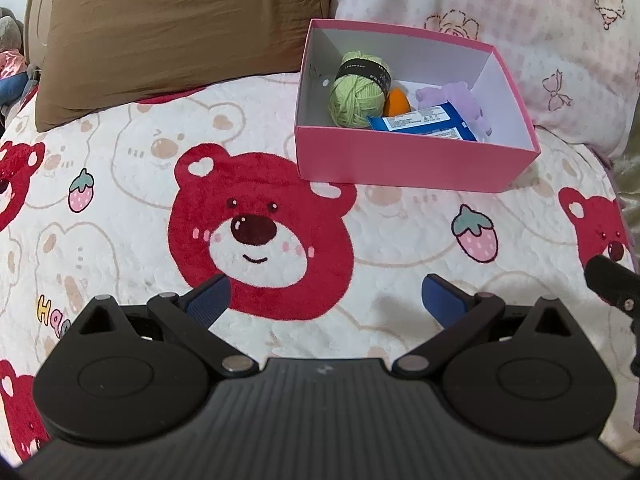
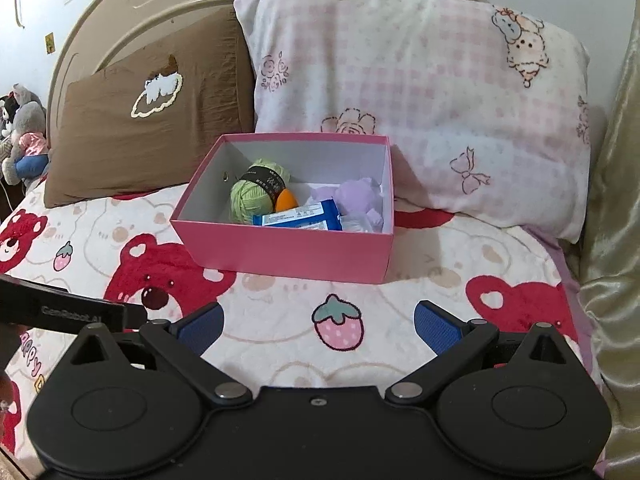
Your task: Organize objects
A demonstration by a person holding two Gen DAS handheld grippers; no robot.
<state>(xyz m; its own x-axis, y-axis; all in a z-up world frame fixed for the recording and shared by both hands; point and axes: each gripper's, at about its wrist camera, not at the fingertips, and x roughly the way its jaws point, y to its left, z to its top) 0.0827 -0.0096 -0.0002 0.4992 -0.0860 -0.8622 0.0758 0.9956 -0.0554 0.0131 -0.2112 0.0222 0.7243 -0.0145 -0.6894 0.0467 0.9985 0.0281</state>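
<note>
Left view: the purple toy (image 1: 450,98) sat half hidden behind the blue packet (image 1: 424,122) in the pink box (image 1: 400,160), up at one o'clock, with green yarn (image 1: 356,92) and an orange piece (image 1: 397,103). The left gripper (image 1: 326,300) gaped wide, holding nothing, above the bear blanket (image 1: 120,200). Right view: the box (image 2: 288,248) lay at twelve o'clock, its near wall cutting off the packet (image 2: 300,216). The right gripper (image 2: 318,328) stood wide and empty; pillows (image 2: 420,100) leaned on the headboard (image 2: 140,12).

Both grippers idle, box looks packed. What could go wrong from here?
1. The pink cardboard box sits on a soft bear-print blanket; a push on its wall may tip it.
2. The blue snack packet leans over the green yarn ball and purple plush, so it may slide.
</note>
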